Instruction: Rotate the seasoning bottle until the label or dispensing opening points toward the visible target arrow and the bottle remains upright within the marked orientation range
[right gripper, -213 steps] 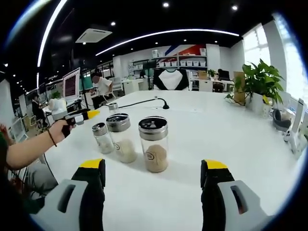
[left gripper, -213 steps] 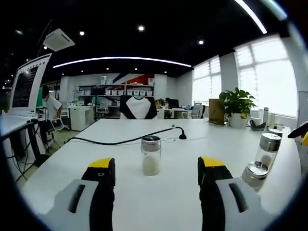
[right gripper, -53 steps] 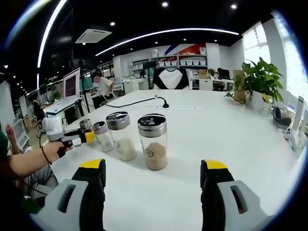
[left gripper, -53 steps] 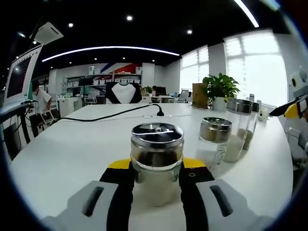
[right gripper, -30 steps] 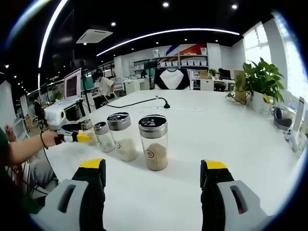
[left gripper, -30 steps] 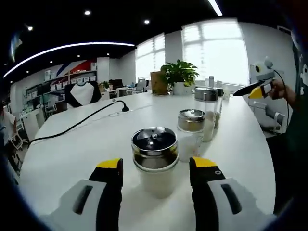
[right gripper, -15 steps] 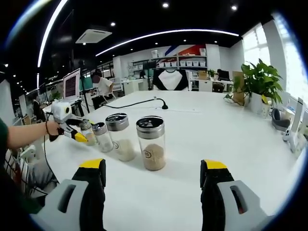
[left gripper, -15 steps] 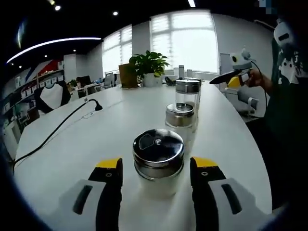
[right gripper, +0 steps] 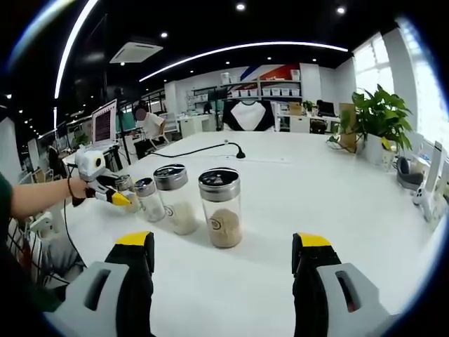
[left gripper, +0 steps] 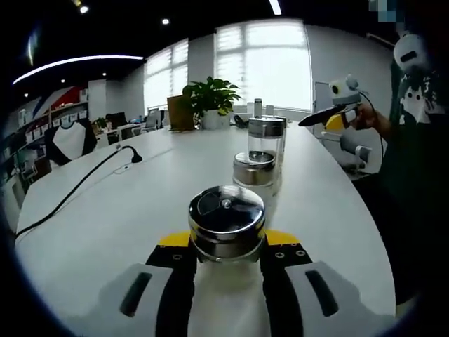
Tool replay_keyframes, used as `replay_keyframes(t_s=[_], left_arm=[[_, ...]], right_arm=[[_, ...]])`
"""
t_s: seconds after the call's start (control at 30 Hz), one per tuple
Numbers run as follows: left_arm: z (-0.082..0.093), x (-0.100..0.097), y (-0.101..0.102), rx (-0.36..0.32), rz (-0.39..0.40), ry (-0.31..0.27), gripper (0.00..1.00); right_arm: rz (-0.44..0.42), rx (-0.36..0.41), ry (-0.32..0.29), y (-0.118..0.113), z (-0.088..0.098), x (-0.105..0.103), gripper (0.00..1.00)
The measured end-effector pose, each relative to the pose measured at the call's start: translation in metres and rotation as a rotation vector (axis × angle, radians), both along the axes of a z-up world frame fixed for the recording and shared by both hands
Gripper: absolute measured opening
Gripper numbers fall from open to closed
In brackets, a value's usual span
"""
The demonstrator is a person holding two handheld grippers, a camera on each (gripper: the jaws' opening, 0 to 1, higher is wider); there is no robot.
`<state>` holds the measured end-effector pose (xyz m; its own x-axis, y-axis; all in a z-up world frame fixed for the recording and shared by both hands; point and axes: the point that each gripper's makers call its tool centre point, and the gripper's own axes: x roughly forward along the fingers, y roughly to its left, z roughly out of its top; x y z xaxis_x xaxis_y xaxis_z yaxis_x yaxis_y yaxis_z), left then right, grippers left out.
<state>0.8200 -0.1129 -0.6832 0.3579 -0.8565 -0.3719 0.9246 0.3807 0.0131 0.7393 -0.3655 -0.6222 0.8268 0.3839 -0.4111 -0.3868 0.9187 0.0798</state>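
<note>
White tabletop [left gripper: 126,210] ran the length of an open office, with shelving and a hanging shirt at the far wall. Nearest in the left gripper view stood the seasoning bottle [left gripper: 226,232], upright, its steel shaker lid facing the camera and pale granules below; the left gripper [left gripper: 226,247] had its yellow-tipped jaws closed against the bottle's two sides. In the right gripper view that same bottle [right gripper: 124,185] sat at the far left end of a row, with the left gripper [right gripper: 114,197] around it and a person's hand [right gripper: 78,188] on the handle. Beside it came a small shaker [right gripper: 149,199], then a medium jar of white grains [right gripper: 177,199], then a tall jar of brown seasoning [right gripper: 222,207], all upright and close together. The right gripper [right gripper: 223,256] hung short of the tall jar, jaws spread wide with nothing between them; it also appeared in the left gripper view, held up at the right [left gripper: 328,116]. A black cable [left gripper: 77,186] trailed across the table, and a potted plant [right gripper: 379,119] stood near the windows.
</note>
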Motion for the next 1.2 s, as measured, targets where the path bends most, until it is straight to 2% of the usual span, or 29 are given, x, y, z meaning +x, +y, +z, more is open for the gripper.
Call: replay_keyframes(t_s=[0.33,0.63,0.9,1.2], left_arm=[[0.000,0.004,-0.001,-0.012,0.042,-0.008,0.37],[0.000,0.005,0.001,-0.026,0.109,-0.023,0.37],[0.000,0.009,0.003,-0.052,0.205,-0.027,0.37],[0.000,0.013,0.008,-0.079,0.354,-0.043,0.37]], right_arm=[[0.000,-0.001,0.003,0.000,-0.001,-0.001,0.82],[-0.002,0.001,0.005,-0.001,-0.002,-0.002,0.82],[-0.001,0.006,0.004,-0.001,-0.002,-0.002,0.82],[-0.004,0.009,0.008,-0.002,-0.003,-0.002,0.81]])
